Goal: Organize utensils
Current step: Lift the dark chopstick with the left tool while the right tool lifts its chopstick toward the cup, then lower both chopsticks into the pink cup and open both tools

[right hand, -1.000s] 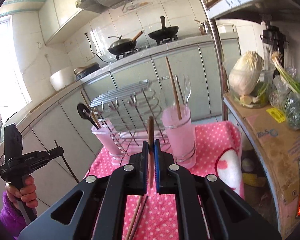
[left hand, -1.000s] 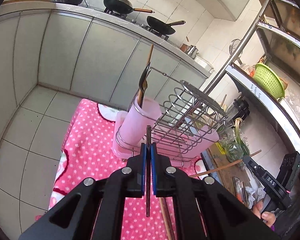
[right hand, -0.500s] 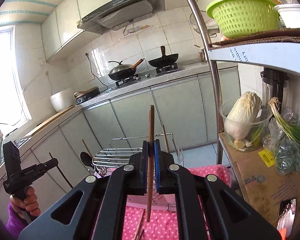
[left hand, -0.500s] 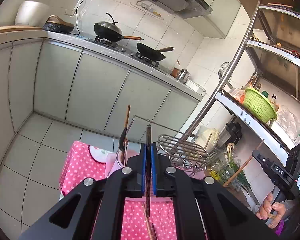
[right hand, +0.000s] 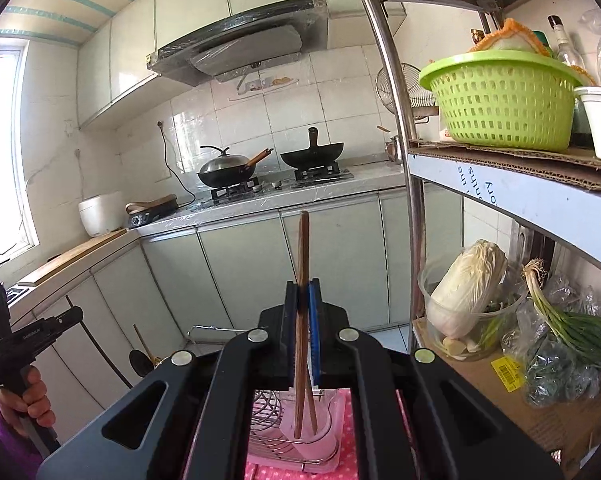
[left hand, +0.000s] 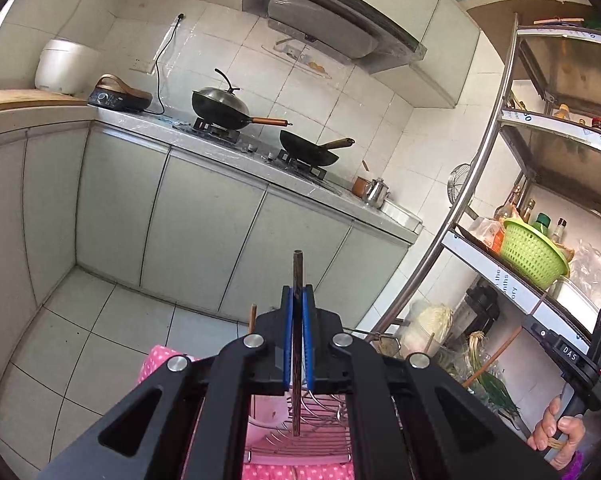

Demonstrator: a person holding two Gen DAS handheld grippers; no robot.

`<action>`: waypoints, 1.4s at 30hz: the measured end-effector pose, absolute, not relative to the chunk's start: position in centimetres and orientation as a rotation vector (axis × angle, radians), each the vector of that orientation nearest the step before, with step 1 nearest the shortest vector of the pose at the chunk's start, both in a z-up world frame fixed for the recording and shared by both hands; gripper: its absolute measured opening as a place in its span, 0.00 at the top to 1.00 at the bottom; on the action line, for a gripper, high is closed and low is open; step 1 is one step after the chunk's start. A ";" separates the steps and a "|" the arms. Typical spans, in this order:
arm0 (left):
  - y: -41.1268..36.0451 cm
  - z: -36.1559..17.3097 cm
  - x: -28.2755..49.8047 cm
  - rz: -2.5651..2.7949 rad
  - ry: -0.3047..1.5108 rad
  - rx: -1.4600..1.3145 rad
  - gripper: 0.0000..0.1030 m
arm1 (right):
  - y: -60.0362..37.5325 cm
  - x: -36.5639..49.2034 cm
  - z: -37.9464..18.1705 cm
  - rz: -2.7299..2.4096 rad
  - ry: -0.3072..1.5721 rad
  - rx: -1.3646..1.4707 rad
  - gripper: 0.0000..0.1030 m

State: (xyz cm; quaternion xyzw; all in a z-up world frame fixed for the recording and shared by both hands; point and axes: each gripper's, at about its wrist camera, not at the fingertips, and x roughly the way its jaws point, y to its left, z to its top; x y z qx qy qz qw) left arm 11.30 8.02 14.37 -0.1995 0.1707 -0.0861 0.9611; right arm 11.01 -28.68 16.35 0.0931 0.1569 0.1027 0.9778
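right gripper (right hand: 302, 332) clenched on upright light chopstick (right hand: 302, 264), long axis vertical, directly above pink cup (right hand: 312, 436) at the rack's right end (left gripper (left hand: 297, 336) likewise clamps dark chopstick (left hand: 297, 276)).

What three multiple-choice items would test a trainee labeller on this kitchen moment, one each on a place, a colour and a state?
1. Where is the green basket?
A. On the stove
B. On the metal shelf
C. On the floor

2. What colour is the cup in the wire rack?
A. Pink
B. Yellow
C. Black

3. How is the right gripper?
A. Open, empty
B. Shut on a chopstick
C. Shut on a fork

Answers:
1 B, the basket sits on cardboard on the shelf.
2 A, the cup below the gripper is pale pink.
3 B, the blue pads clamp a brown stick that stands upright.
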 end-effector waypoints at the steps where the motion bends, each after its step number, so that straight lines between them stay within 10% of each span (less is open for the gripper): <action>1: 8.0 14.3 11.6 -0.167 0.343 -0.400 0.96 | -28.5 11.3 16.2 0.207 0.322 0.183 0.94; 42: 6.1 4.9 19.6 -0.067 0.522 -0.316 0.95 | -28.3 18.9 5.1 0.229 0.654 0.298 0.94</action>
